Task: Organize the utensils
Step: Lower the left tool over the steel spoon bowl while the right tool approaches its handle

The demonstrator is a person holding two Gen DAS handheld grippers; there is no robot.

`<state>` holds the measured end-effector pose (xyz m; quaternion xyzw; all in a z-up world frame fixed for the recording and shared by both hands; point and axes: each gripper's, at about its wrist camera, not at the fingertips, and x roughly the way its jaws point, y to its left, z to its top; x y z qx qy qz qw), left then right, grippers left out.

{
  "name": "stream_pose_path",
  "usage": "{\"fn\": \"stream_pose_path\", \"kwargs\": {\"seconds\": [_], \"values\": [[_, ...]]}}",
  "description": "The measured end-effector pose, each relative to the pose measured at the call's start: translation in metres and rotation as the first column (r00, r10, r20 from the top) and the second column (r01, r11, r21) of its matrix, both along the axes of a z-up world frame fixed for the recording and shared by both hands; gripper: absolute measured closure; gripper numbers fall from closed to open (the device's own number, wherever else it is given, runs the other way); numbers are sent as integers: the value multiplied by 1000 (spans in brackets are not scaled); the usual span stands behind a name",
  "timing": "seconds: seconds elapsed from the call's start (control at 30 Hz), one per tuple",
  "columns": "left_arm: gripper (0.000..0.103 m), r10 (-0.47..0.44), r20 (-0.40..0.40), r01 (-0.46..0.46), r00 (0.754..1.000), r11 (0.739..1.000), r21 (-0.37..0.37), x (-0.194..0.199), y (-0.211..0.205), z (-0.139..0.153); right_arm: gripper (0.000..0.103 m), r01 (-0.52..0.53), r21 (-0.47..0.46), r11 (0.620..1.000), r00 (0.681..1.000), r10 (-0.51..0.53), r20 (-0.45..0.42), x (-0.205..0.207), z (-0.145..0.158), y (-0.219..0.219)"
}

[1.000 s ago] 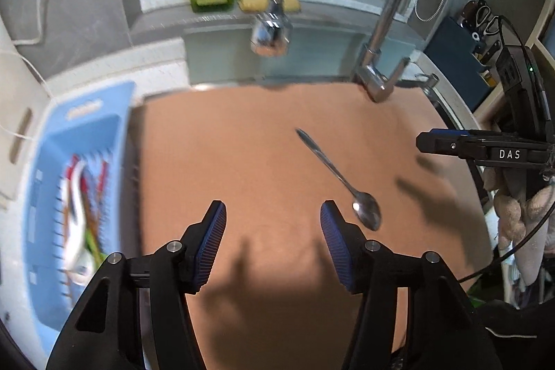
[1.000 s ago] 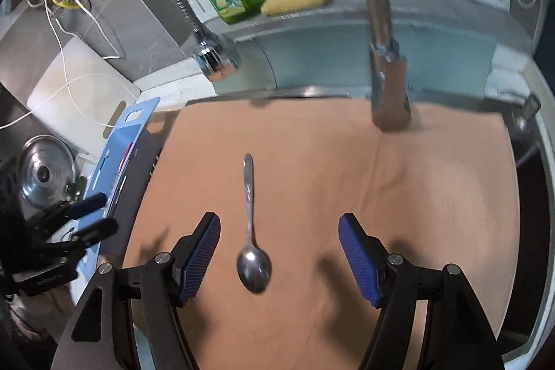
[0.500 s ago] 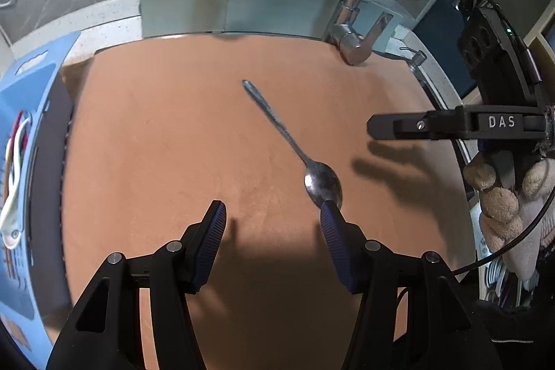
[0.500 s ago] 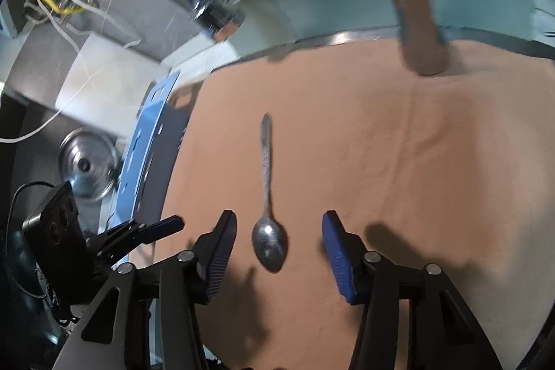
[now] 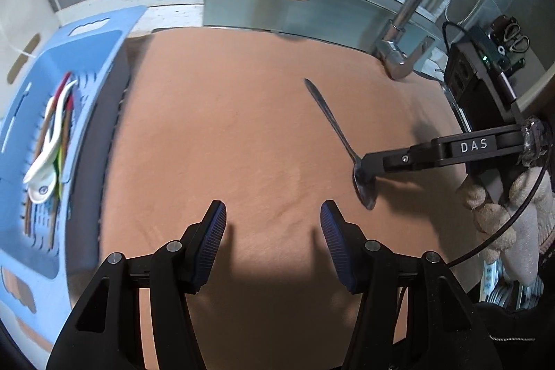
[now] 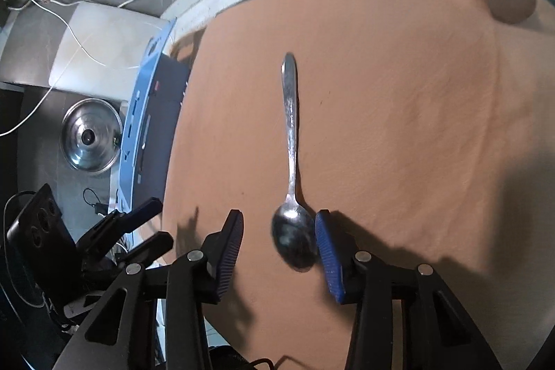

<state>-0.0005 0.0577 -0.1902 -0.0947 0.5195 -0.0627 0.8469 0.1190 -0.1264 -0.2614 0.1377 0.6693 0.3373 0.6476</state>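
Blue basket (image 5: 86, 58): far left, beside the mat; a white spoon (image 5: 45, 162) and several coloured utensils already lie in it, blurred, so the count is uncertain.
Pot lid (image 6: 92, 136): left of the basket in the right wrist view, on the dark counter; no part in the task.
Left gripper (image 5: 274, 231): hovers over the near middle of the mat, fingers spread wide, nothing between them.
Orange mat (image 5: 225, 134): covers the work surface; bare but for one spoon.
Metal spoon (image 6: 291, 162): lies flat on the mat, right of centre, handle pointing far, bowl near.
Right gripper (image 6: 277, 241): fingers part open and straddling the spoon's bowl; the right pad (image 6: 326, 252) is at the bowl's edge, the left pad well clear; nothing gripped.
Change: half a second ago this gripper stood farther back with both pads clear of the bowl; it has since dropped and moved in, and the gap has narrowed.
Meaning for task: judged to be the approach to pick up the last loose spoon; closing on the bowl comes next, then carrying it left to the basket.
Risk: a shallow, smooth bowl may slip from the pads.
Tap (image 5: 399, 58): far right, unused.
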Motion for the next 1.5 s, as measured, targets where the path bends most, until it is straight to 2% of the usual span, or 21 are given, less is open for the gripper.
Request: {"fn": "stream_pose_path", "kwargs": {"seconds": [0.13,0.27,0.47,0.77,0.93,1.07,1.17,1.33,1.5], "values": [[47,8,-1,-8,1000,1000,-3,-3,5,0,65,19,7,1000,1000,-19,-21,1,-4,2],[47,8,-2,-8,1000,1000,-6,-4,8,1,67,12,-50,999,1000,-11,22,2,-2,8],[47,4,4,-4,1000,1000,-8,-6,12,5,67,-10,-13,1000,1000,10,-6,-2,-1,23],[47,25,-9,-25,1000,1000,2,-12,24,4,67,-39,52,998,998,40,-37,-11,-1,72],[47,31,-17,-31,999,1000,-2,-16,27,3,67,-76,34,997,997,76,-9,-14,10,85],[47,26,-11,-26,1000,1000,-8,-14,25,5,67,-64,6,998,998,64,-25,-9,11,81],[47,15,-9,-16,1000,1000,-11,-11,20,5,67,-48,25,999,997,49,-53,-3,12,84],[47,-5,-10,5,1000,1000,-10,-6,14,5,67,-97,1,995,995,97,-9,0,17,105],[47,-60,-22,60,998,998,27,4,4,-1,67,-74,-15,997,997,74,22,2,18,98]]}}
